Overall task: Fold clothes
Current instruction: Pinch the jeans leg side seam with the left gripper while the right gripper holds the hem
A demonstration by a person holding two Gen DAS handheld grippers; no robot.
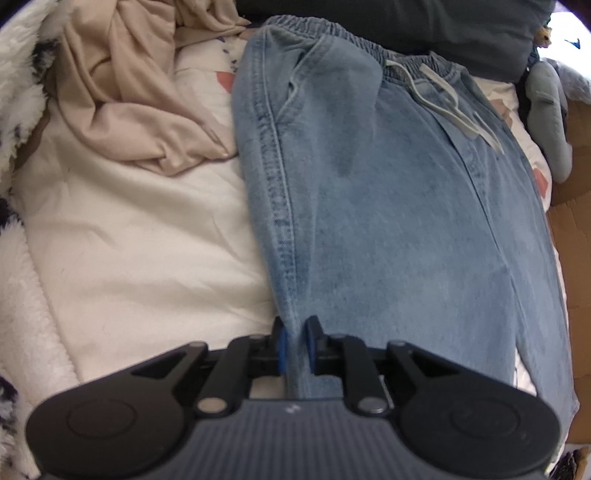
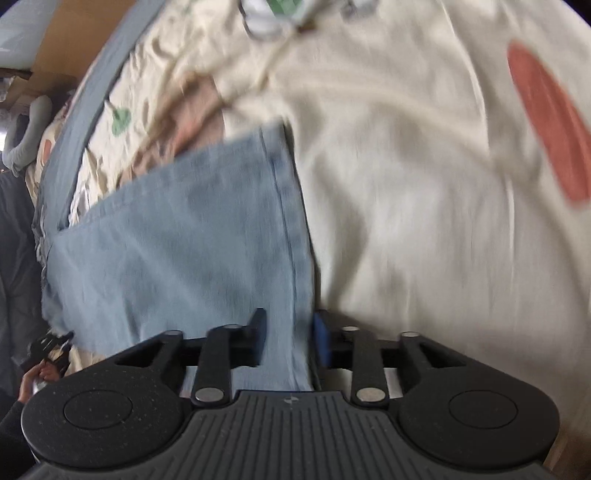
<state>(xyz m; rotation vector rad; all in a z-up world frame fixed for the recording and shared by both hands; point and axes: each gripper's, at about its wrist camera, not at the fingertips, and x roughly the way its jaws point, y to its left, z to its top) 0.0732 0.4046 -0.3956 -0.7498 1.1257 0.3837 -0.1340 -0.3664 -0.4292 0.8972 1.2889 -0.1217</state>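
The left gripper has its blue pads nearly together, with a folded side edge of the light blue jeans running up between them; the pads appear to press on that denim fold, though a thin gap on one side makes full contact hard to confirm. From the jaws the jeans stretch straight ahead, side seam running away on the left, to the elastic waistband at the far end, where a pale drawstring lies loose across the front. To the left of the claw is a cream quilt, and farther off on that side a beige garment lies crumpled, with a fluffy black-and-white blanket at the edge. Beyond the waistband is dark cloth, and far right a grey soft toy. The right gripper stands partly open, its jaws well apart on either side of a strip of the jeans; the pads do not visibly pinch the cloth. Ahead of it the denim ends in a hemmed edge, blurred. To the right and beyond spreads a cream patterned bedspread with a red patch. At the near left a person's hand shows beside a dark object.
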